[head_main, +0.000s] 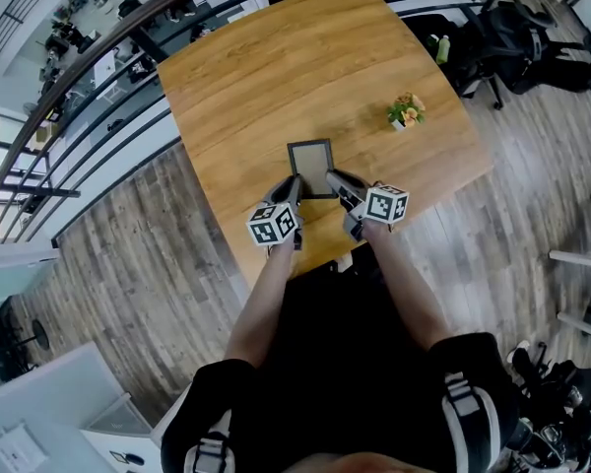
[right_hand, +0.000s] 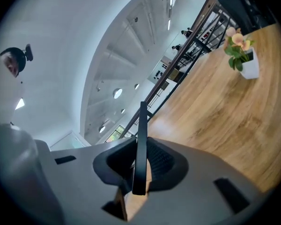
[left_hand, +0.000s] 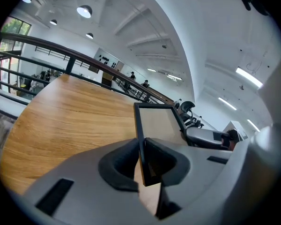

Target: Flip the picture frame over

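Head view first: one dark rectangular picture frame (head_main: 310, 168) is over the near part of the one rounded wooden table (head_main: 276, 67), with a single small potted plant (head_main: 406, 111) well off to its right. The left gripper (head_main: 294, 187) and right gripper (head_main: 337, 183) each carry a black-and-white marker cube (head_main: 273, 224) and meet the frame's near corners. Over to the left gripper view, where its grey jaws pinch the frame's thin dark edge and a pale flat panel rises above the streaked wood grain. In the right gripper view, those jaws are clamped on the frame seen edge-on as a slim black strip, and the plant's white pot holds peach blooms.
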{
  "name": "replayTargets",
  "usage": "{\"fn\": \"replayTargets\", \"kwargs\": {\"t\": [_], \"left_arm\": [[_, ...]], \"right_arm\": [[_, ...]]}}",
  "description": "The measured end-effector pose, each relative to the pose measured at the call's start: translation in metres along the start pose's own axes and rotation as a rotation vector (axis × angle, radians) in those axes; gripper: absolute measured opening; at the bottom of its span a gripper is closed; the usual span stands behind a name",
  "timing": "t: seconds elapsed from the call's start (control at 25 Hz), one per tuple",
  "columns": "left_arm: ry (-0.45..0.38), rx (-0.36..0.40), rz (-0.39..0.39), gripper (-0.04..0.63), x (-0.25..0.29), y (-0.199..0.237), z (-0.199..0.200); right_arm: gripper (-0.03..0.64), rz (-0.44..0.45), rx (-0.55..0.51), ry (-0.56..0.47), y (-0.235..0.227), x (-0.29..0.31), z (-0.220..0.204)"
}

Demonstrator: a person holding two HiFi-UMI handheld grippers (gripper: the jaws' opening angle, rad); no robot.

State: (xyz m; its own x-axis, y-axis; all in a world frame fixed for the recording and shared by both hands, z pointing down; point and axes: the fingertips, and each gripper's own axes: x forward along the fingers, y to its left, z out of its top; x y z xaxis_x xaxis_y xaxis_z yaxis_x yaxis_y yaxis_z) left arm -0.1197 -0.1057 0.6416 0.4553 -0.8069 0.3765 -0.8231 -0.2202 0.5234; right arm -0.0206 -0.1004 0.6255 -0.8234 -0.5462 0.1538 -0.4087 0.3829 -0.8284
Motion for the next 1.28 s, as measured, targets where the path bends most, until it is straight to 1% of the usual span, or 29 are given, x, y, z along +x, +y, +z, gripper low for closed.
{"fn": "replayTargets", "kwargs": {"t": [0.08, 0.16, 0.48, 0.56, 0.64, 0.76, 0.88, 1.12, 1.28], "left_arm": [[0.014, -0.002, -0.016, 0.061, 0.000, -0.001, -0.006], [0.024, 0.003, -0.013, 0.061, 0.000, -0.001, -0.012], [0.061, 0.039, -0.036, 0.061, 0.000, -0.007, -0.024], [0.066, 0.055, -0.042, 0.063, -0.001, -0.010, -0.025], [0.061, 0.058, -0.043, 0.069, -0.003, -0.010, -0.024], [0.049, 0.044, -0.033, 0.072, -0.006, -0.007, -0.020], [0.028, 0.025, -0.038, 0.072, -0.008, -0.008, -0.015], [-0.016, -0.034, -0.099, 0.075, -0.007, -0.024, -0.001], [-0.033, -0.093, -0.151, 0.112, -0.005, -0.036, 0.006]], "right_arm": [[0.075, 0.002, 0.004, -0.004, 0.000, -0.001, 0.000], [0.075, -0.003, -0.014, 0.011, 0.000, -0.003, -0.002], [0.074, -0.026, -0.057, 0.036, -0.002, -0.010, -0.007], [0.074, -0.027, -0.088, 0.044, 0.000, -0.011, -0.007], [0.074, -0.035, -0.143, 0.054, 0.005, -0.012, -0.006], [0.074, -0.056, -0.235, 0.071, 0.008, -0.011, -0.006], [0.074, -0.075, -0.302, 0.091, 0.008, -0.011, -0.007], [0.074, -0.125, -0.422, 0.134, 0.003, -0.014, -0.009], [0.074, -0.155, -0.514, 0.156, 0.005, -0.016, -0.009]]}}
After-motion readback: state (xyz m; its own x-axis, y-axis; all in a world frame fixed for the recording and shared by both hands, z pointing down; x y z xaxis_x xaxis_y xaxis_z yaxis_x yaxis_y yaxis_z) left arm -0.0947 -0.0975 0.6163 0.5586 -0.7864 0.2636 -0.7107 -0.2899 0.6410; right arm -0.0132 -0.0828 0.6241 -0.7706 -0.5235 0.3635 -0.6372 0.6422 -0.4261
